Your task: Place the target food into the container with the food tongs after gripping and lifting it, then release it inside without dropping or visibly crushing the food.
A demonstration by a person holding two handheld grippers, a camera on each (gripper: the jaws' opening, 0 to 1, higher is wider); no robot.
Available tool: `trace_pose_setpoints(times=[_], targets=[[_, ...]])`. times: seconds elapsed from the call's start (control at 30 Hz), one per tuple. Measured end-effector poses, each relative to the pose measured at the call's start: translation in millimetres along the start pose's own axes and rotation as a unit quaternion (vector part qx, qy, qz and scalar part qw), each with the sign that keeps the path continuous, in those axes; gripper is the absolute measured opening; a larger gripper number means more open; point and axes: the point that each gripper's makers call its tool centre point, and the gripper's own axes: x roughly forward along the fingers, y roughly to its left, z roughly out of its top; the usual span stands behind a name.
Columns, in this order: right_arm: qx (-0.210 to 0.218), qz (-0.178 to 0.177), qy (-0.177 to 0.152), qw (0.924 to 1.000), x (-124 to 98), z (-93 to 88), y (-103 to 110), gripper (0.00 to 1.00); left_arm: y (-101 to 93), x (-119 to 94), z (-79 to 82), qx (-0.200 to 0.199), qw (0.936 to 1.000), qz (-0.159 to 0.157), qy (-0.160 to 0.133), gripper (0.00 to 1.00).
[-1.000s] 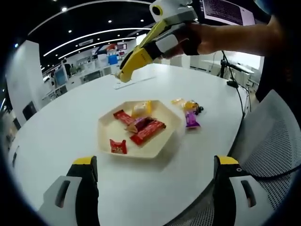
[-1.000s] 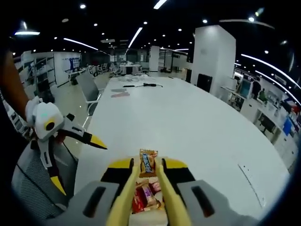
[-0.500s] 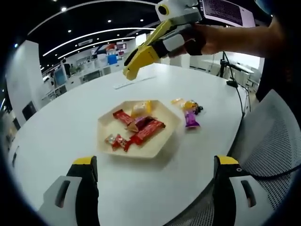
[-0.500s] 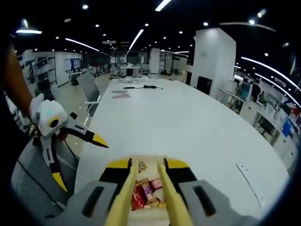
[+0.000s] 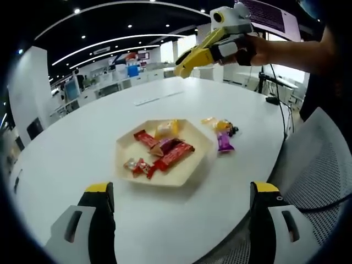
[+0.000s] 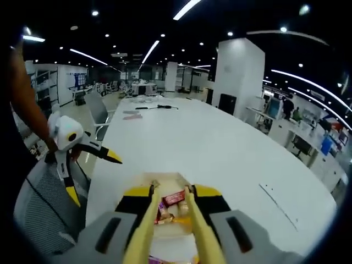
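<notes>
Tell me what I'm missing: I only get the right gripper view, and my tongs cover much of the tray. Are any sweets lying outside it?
Observer: Yes. In the left gripper view a few loose sweets lie on the table just beside the tray, a purple wrapper among them.
Operator: Is anything sitting on the rim?
Observer: No. The small red wrappers lie inside, close to one edge but on the tray's floor.
Operator: Are my tongs clear of the tray?
Observer: Seen from the side, the right tongs hang high above the table with nothing between them.
</notes>
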Motion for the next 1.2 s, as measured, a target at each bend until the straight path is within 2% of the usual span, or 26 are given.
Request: trace_pose_setpoints(times=[0.43, 0.6, 0.8, 1.03, 1.2], targets=[[0.018, -0.041, 0.004, 0.9990, -51.6, -41.7, -30.8, 0.27, -2.1, 0.8, -1.9, 0.003, 1.0000, -0.002, 0.006, 0.99], [0.019, -0.050, 0.012, 0.9985, -65.6, -64.2, -32.9, 0.27, -2.6, 1.6, -4.4, 0.006, 0.9999, -0.003, 0.011, 0.99], [0.042, -0.062, 0.016, 0.9970, -80.5, -91.8, -33.7, 0.27, -5.1, 2.5, -6.2, 0.009, 0.9998, -0.008, 0.016, 0.99], [0.041, -0.059, 0.033, 0.9968, -85.6, -120.9, -29.3, 0.27, -4.5, 2.0, -5.5, 0.007, 0.9998, -0.007, 0.015, 0.99], [0.061, -0.051, 0.037, 0.9962, -81.5, -141.7, -23.3, 0.27, -3.8, 1.7, -5.0, 0.003, 0.9999, -0.006, 0.013, 0.99]])
